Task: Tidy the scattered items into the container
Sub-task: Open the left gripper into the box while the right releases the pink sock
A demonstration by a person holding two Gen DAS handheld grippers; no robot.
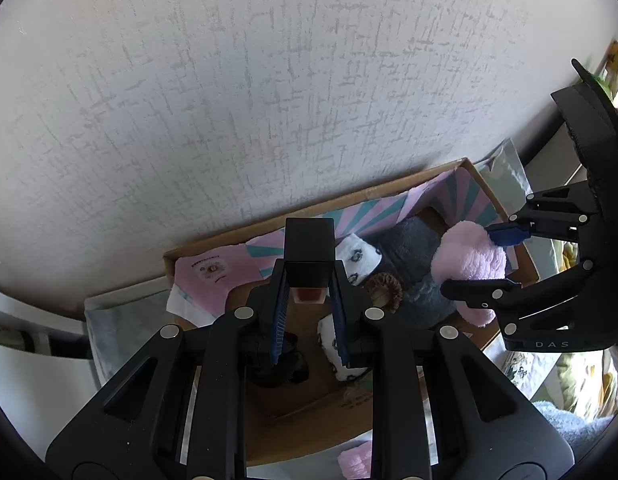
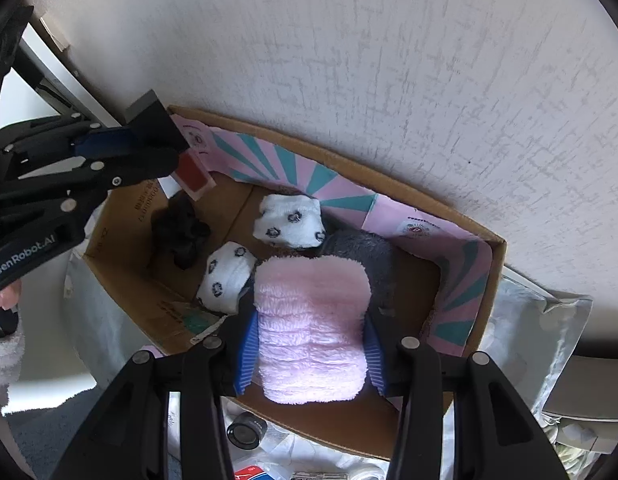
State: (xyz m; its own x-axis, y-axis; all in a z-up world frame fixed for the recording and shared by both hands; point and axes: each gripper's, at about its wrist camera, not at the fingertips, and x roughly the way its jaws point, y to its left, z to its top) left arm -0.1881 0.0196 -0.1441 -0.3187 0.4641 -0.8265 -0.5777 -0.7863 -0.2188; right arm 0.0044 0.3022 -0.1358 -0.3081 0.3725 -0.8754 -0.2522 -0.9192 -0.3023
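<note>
A cardboard box (image 2: 461, 216) with a pink and teal lining stands against the wall; it also shows in the left wrist view (image 1: 301, 400). My left gripper (image 1: 309, 312) is shut on a small black bottle (image 1: 309, 256) with a reddish base and holds it above the box; both show in the right wrist view, gripper (image 2: 149, 152) and bottle (image 2: 157, 124). My right gripper (image 2: 309, 348) is shut on a fluffy pink sock (image 2: 313, 328) over the box, also in the left wrist view (image 1: 469, 260). Two white patterned socks (image 2: 289, 220) (image 2: 225, 272), grey socks (image 2: 365, 248) and a black item (image 2: 181, 236) lie inside.
The textured white wall (image 1: 269, 80) rises right behind the box. A silver bag (image 2: 541, 320) lies under the box. A small dark jar (image 2: 247, 428) and other small items lie in front of it. A brown ring-shaped thing (image 1: 385, 284) lies in the box.
</note>
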